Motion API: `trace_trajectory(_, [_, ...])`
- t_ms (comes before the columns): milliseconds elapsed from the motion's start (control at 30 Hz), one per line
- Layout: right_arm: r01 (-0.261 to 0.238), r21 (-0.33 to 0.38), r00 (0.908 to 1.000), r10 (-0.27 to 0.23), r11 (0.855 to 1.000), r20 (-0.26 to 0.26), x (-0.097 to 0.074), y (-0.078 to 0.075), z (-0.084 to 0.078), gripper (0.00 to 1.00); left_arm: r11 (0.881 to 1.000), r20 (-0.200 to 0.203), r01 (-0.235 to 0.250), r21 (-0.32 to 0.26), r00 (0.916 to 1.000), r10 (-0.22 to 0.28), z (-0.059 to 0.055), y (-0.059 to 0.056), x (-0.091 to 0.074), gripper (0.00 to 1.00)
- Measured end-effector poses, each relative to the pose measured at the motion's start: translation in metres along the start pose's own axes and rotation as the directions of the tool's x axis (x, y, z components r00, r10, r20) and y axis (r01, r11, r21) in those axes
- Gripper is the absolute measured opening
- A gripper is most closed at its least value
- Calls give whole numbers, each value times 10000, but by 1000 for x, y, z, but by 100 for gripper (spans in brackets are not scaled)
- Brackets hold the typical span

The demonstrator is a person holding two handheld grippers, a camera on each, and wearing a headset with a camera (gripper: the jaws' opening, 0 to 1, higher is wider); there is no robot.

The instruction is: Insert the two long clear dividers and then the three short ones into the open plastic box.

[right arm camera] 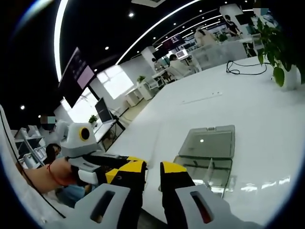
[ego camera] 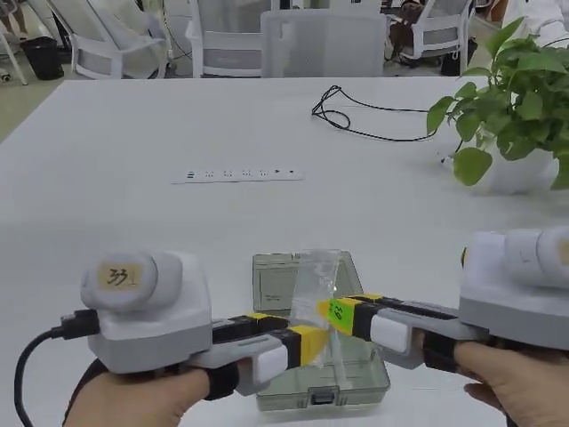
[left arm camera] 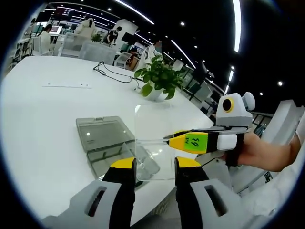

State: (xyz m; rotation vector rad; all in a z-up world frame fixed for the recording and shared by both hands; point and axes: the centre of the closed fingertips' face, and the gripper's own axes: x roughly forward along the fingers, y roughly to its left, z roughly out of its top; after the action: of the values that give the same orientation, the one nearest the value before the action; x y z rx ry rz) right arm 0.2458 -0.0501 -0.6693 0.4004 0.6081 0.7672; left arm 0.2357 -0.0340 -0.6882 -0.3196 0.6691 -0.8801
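Note:
A clear divider point(ego camera: 316, 283) hangs upright over the open plastic box point(ego camera: 356, 384), whose lid point(ego camera: 274, 277) lies flat behind the tray. My right gripper point(ego camera: 338, 313) comes in from the right and is shut on the divider's side edge point(left arm camera: 155, 138). My left gripper point(ego camera: 307, 345) reaches in from the left just below it. In its own view its jaws point(left arm camera: 156, 164) stand open, with the sheet's lower edge in the gap between them. In the right gripper view the box point(right arm camera: 190, 167) lies ahead, and a thin clear strip point(right arm camera: 208, 169) stands in its tray.
A white power strip point(ego camera: 237, 174) lies mid-table, with a black cable point(ego camera: 356, 111) behind it. A potted plant point(ego camera: 511, 107) stands at the right. Chairs point(ego camera: 222, 40) line the far edge. The box sits near the table's front edge.

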Motion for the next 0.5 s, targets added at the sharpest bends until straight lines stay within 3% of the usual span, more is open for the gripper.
trace_trajectory(200, [200, 353, 9998, -199, 9992, -25, 2, -1, -3, 8, 9999, -47, -68, 80, 10000, 68, 0, 1, 1, 30])
trace_trajectory(267, [522, 396, 9986, -524, 9979, 40, 2, -5, -3, 7, 10000, -55, -55, 52, 10000, 55, -1, 1, 1, 27])
trace_trajectory(300, [318, 592, 9994, -324, 9977, 81, 3, -3, -3, 7, 9998, -79, -134, 151, 9999, 135, -1, 3, 0, 25])
trace_trajectory(400, [448, 509, 9989, -453, 9977, 88, 2, -4, -2, 7, 10000, 17, 91, -15, 10000, -91, 0, -1, 1, 27])
trace_trajectory(500, [451, 508, 9990, -455, 9977, 55, 2, -5, -3, 7, 9996, -73, 87, 268, 9999, -86, -2, -1, 1, 28])
